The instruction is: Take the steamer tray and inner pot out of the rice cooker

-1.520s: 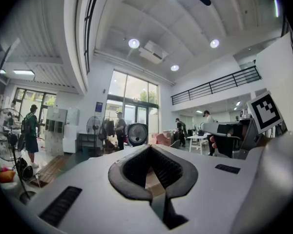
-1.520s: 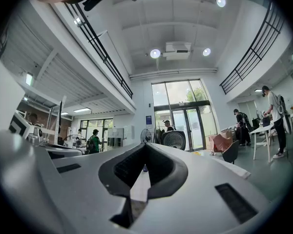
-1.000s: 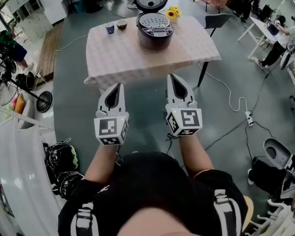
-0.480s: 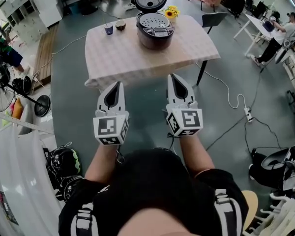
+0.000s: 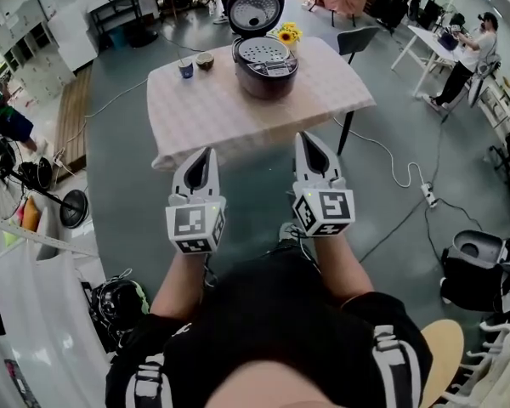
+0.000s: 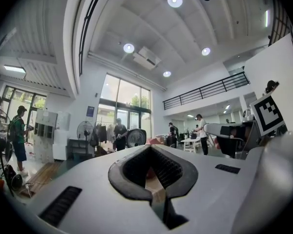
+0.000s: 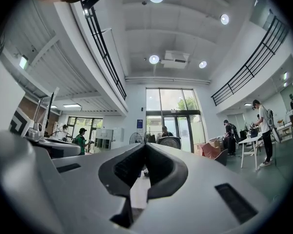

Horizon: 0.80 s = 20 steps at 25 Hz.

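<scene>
A dark rice cooker (image 5: 264, 68) stands at the far middle of a table with a pale cloth (image 5: 212, 109), its lid (image 5: 254, 8) tipped up behind it. A perforated metal steamer tray (image 5: 263, 51) sits in its mouth; the inner pot below is hidden. My left gripper (image 5: 207, 152) and right gripper (image 5: 307, 138) are held side by side over the floor, short of the table's near edge. Both are shut and empty. In the gripper views, the left gripper (image 6: 147, 147) and the right gripper (image 7: 144, 146) point level, with the cooker's raised lid (image 6: 136, 138) far off.
On the table's far left stand a small blue cup (image 5: 186, 70) and a bowl (image 5: 206, 60); yellow flowers (image 5: 286, 34) sit beside the cooker. A cable (image 5: 399, 172) runs across the floor on the right. A chair (image 5: 358, 39) stands behind the table, with people and desks around.
Both grippers and I have moved toward the table; the table and cooker sit slightly lower and nearer in the head view. The jaws stay shut.
</scene>
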Tool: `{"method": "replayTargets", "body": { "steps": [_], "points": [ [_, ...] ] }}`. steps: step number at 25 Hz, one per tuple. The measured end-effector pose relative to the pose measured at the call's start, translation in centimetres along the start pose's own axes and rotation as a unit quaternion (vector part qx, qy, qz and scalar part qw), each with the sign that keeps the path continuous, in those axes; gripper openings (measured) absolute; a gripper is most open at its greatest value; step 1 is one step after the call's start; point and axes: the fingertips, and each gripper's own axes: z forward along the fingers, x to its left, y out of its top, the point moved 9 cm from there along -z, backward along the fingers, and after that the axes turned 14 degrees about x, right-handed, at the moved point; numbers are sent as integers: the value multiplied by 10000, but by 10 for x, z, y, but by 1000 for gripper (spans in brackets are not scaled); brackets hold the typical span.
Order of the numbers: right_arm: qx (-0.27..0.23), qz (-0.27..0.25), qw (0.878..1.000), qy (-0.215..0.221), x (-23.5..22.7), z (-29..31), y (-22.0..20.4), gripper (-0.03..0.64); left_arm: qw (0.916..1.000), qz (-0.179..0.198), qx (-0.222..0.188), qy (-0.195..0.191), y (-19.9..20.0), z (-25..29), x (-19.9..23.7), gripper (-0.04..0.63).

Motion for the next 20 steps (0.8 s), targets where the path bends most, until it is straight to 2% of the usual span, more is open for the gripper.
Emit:
{"method": "replayTargets", "body": {
  "steps": [6, 12, 16, 20],
  "points": [
    [-28, -85, 10000, -27, 0, 17, 2, -2, 9999, -81, -73, 30, -1, 11, 16, 3],
    [-151, -222, 9996, 48, -21, 46, 1, -2, 9997, -15, -180, 189, 1, 37, 25, 3],
    [-119, -153, 9998, 100, -51, 87, -10, -2, 9997, -38, -107, 220, -1, 79, 25, 3],
    [-140, -52, 9997, 209, -97, 151, -21, -2, 9995, -87, 21, 317, -1, 153, 30, 3]
  ]
}}
